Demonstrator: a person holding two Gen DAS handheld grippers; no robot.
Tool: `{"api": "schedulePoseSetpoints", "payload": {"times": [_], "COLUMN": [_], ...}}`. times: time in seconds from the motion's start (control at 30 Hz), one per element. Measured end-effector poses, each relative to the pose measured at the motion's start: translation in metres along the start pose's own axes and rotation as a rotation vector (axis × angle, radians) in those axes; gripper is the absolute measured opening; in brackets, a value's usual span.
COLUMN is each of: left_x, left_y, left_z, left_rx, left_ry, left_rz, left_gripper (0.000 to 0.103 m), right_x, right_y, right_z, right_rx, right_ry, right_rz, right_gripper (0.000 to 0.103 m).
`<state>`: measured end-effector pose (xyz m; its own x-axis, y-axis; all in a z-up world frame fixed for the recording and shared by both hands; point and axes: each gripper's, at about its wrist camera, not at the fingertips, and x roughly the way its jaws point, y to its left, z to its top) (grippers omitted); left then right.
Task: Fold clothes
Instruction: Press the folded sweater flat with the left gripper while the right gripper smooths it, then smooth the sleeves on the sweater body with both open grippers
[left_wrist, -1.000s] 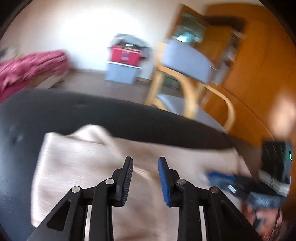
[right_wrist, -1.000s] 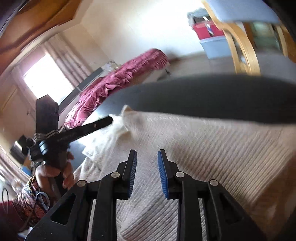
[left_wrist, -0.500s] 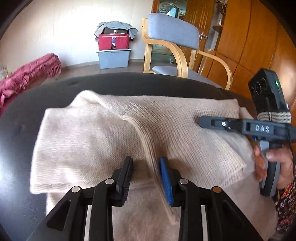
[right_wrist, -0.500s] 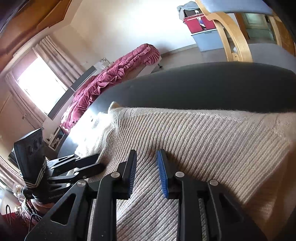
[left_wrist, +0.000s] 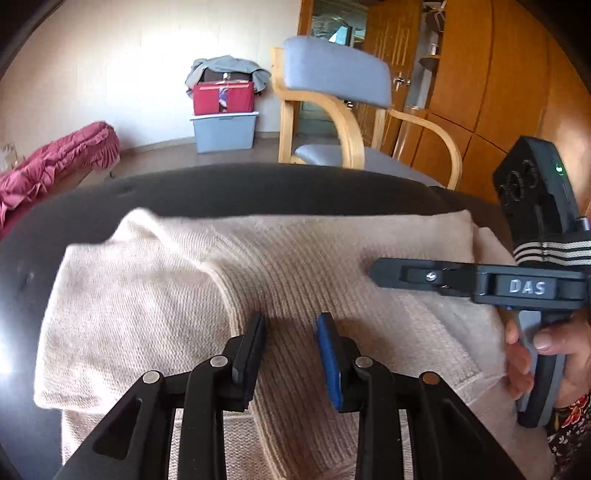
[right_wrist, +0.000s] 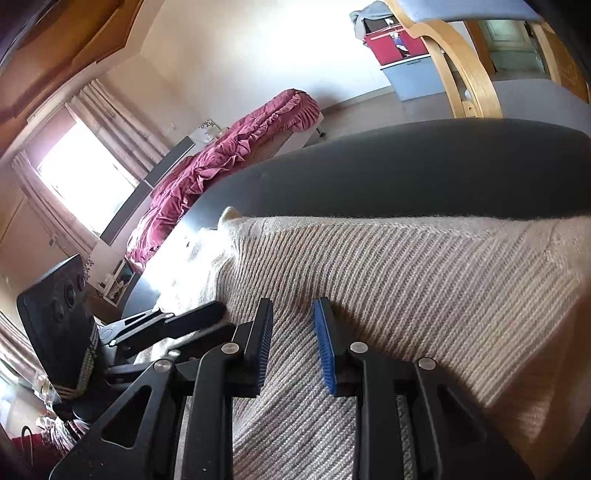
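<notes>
Beige ribbed knit sweater (left_wrist: 280, 280) lies part-folded across the near half of the dark round counter (left_wrist: 258, 188), one flap already laid over its left side, reaching close to the counter's near edge. Both tongs, left (left_wrist: 291, 343) and right (right_wrist: 293, 339), hover just above the knit with jaws a little apart and nothing between them, so the step in hand looks like choosing where to take hold for another fold. Next, I judge, each needs to drop onto an edge, pinch it, and carry it over evenly.
</notes>
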<state>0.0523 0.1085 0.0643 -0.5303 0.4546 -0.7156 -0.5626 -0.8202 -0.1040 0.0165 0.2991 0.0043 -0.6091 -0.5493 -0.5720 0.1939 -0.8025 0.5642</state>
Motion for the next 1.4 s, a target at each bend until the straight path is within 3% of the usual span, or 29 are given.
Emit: {"api": "schedulePoseSetpoints", "payload": {"times": [0.17,0.3,0.47,0.7,0.93,1.07,1.13,1.27,1.4], "left_x": [0.006,0.009,0.010,0.009,0.002,-0.019,-0.018,-0.022,-0.028], "left_y": [-0.005,-0.004,0.000,0.002,0.005,0.006,-0.004,-0.024,-0.021], "left_z": [-0.004,-0.006,-0.008,-0.011,-0.010,-0.011,-0.016,-0.035,-0.044], "left_rx": [0.035,0.018,-0.004,-0.018,-0.042,-0.052,0.010,0.206,0.272], "left_ry": [-0.010,-0.011,-0.012,-0.014,-0.019,-0.054,-0.012,0.038,0.069], "left_rz": [0.043,0.027,0.002,-0.014,-0.048,-0.094,-0.111,-0.050,-0.059], "left_gripper": [0.029,0.029,0.030,0.030,0.030,0.029,0.030,0.030,0.030], "right_x": [-0.004,-0.012,-0.015,-0.030,-0.048,-0.065,-0.062,-0.048,-0.056], "right_y": [0.005,0.022,0.049,0.075,0.076,0.077,0.073,0.065,0.058], "right_z": [0.000,-0.004,-0.033,-0.072,-0.079,-0.074,-0.070,-0.072,-0.077], "right_rx": [-0.021,-0.065,-0.221,-0.364,-0.358,-0.322,-0.315,-0.328,-0.330], "right_ry": [-0.013,-0.007,0.045,0.086,0.091,0.018,0.018,0.072,0.079], "right_rz": [-0.022,-0.091,-0.246,-0.377,-0.402,-0.383,-0.402,-0.424,-0.404], "right_gripper": [0.026,0.026,0.026,0.027,0.029,0.029,0.029,0.030,0.030]}}
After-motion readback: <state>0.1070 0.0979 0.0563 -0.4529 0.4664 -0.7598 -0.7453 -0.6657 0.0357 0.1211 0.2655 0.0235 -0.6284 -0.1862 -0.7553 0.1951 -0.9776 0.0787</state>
